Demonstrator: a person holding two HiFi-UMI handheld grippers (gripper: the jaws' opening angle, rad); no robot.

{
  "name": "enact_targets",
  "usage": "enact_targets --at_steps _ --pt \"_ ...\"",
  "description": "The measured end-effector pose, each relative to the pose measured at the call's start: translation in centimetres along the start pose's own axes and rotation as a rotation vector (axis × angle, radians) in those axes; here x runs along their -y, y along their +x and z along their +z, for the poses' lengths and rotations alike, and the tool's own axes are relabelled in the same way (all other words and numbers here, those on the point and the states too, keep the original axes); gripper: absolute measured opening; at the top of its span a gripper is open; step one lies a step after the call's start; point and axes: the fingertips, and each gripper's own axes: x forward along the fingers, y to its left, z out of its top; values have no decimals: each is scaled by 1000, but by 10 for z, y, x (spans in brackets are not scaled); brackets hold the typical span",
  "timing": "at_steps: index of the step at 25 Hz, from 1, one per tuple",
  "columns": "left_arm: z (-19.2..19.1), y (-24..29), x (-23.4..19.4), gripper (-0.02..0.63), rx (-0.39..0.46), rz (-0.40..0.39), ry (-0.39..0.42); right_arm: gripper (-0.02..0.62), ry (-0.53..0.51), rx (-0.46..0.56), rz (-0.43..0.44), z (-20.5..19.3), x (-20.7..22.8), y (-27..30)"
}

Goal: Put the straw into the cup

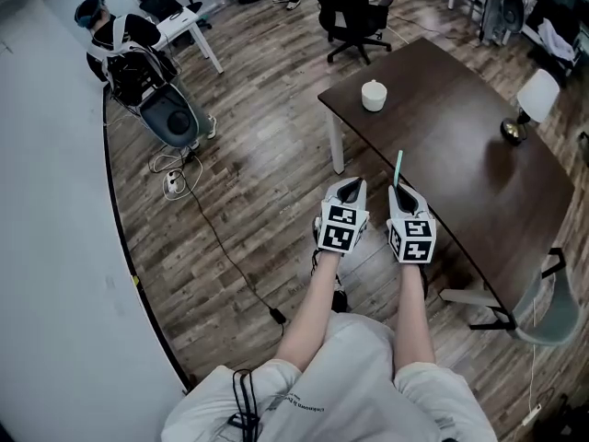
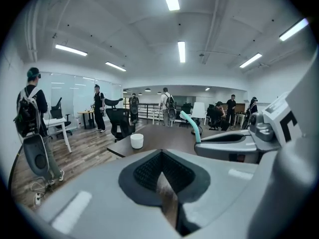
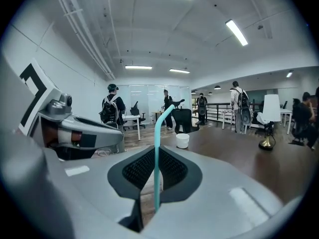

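Note:
A white cup [image 1: 373, 95] stands near the far left corner of the dark table [image 1: 460, 136]; it also shows small in the left gripper view [image 2: 136, 141] and the right gripper view [image 3: 182, 140]. My right gripper [image 1: 404, 192] is shut on a teal straw [image 1: 398, 168], which sticks up from between its jaws [image 3: 156, 153] with a bent tip. From the left gripper's camera the straw [image 2: 191, 124] pokes up at the right. My left gripper [image 1: 348, 190] is shut with nothing in it, off the table's near edge beside the right one. Both are well short of the cup.
A brass-based lamp with a white shade [image 1: 529, 107] stands at the table's far right. A grey chair [image 1: 552, 307] is tucked at the near right, a black office chair [image 1: 354, 12] beyond the table. A cable [image 1: 216, 238] runs across the wood floor. People stand in the background.

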Motion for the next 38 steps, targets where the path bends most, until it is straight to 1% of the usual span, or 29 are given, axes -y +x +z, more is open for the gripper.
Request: enact_targets --at_steps 3,4,7,8,10,15,18,24,29,32,34,38 --pt "14 14 -5 0 13 -27 -9 44 14 11 -3 15 9 15" --pt "16 19 -8 0 9 -28 4 44 14 12 -3 19 11 20" --pt "18 32 -18 0 -18 -24 97 46 17 9 -5 24 11 35" --pt "19 36 -22 0 -16 -33 101 46 21 7 -6 24 11 42" --pt "21 43 -32 0 -8 -54 82 44 26 -1 -4 23 10 57" --pt "16 63 -58 0 -37 -75 78 44 29 11 25 31 0 95" --pt "17 73 -80 0 -53 -87 74 44 30 5 13 40 0 118" --pt "18 91 -118 0 -62 -89 53 44 54 6 -31 50 15 150" --pt "5 93 -138 0 -90 -110 53 44 98 2 -90 42 20 152" --pt "-2 88 -145 0 -103 -119 11 44 94 1 -116 37 23 150" --pt "-7 82 -147 0 -112 -123 -1 46 98 -8 -124 31 26 145" --pt "0 82 -156 0 -92 -114 -22 46 101 -1 -151 35 42 141"
